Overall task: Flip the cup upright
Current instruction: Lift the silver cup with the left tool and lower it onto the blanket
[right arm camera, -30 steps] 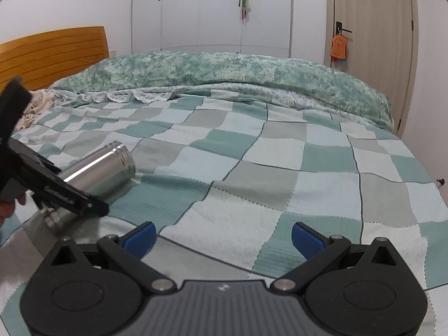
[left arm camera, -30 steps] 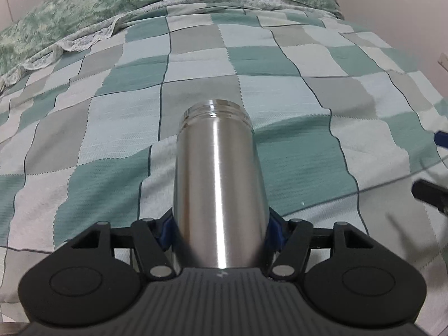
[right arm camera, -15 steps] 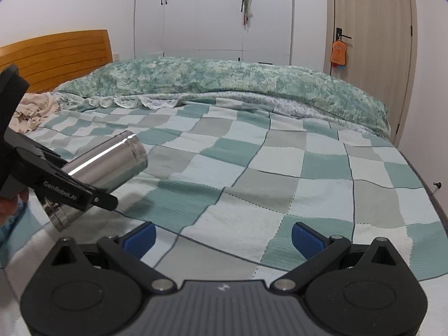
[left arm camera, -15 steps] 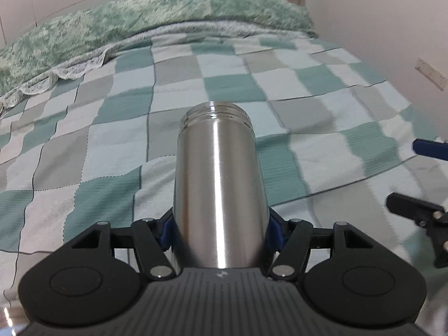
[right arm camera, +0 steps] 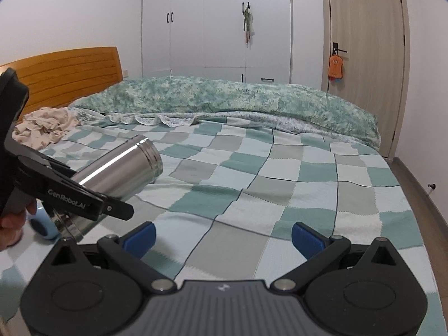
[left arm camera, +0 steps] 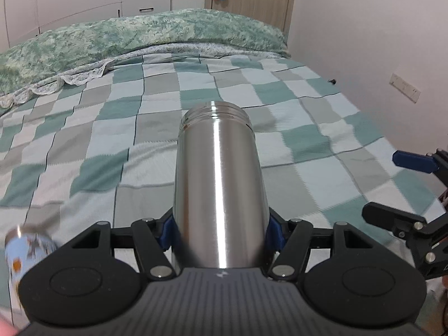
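My left gripper (left arm camera: 219, 231) is clamped low on the cup (left arm camera: 218, 184), near its base, so the mouth can swing up. The cup is off the bed (right arm camera: 280, 184), tilted, mouth raised and pointing away. My right gripper (right arm camera: 222, 236) is spread wide, holding nothing, beside it. Under both lies a soft checked blanket (left arm camera: 98, 128); beyond, a green duvet (right arm camera: 238, 98), wardrobe (right arm camera: 215, 22) and door (right arm camera: 364, 42)

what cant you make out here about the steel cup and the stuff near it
- Steel cup base: left wrist view, hidden behind the left gripper body; right wrist view, cut by that gripper's arm.
- Cup's inside: its mouth faces away in both views.
- Small blue patterned object: left wrist view, motion-blurred; right wrist view, mostly hidden.
- Right gripper: fingers apart, holding nothing.
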Available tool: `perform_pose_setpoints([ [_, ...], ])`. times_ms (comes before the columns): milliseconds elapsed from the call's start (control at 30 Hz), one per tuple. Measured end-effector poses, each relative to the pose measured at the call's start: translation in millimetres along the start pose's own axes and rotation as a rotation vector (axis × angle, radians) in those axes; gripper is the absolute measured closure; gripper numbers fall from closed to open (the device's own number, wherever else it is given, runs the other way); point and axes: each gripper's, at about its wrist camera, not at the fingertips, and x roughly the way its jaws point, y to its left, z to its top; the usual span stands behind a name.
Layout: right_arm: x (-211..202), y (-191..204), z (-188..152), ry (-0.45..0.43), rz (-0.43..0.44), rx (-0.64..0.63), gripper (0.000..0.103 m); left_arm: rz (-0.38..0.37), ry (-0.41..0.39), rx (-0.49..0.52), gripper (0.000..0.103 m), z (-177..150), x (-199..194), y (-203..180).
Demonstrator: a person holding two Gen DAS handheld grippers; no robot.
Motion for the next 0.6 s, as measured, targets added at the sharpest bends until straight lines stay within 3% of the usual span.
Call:
perform_pose_setpoints([
  [300, -68, 29, -47, 0.034, 0.007, -0.013, 0.000, -0.001, 0.030, -0.060, 0.039, -73, -31, -26],
  [600, -107, 40, -104, 0.095, 0.001, 0.012, 0.000, -0.030, 0.092, -0.146, 0.039, -134, -39, -45],
])
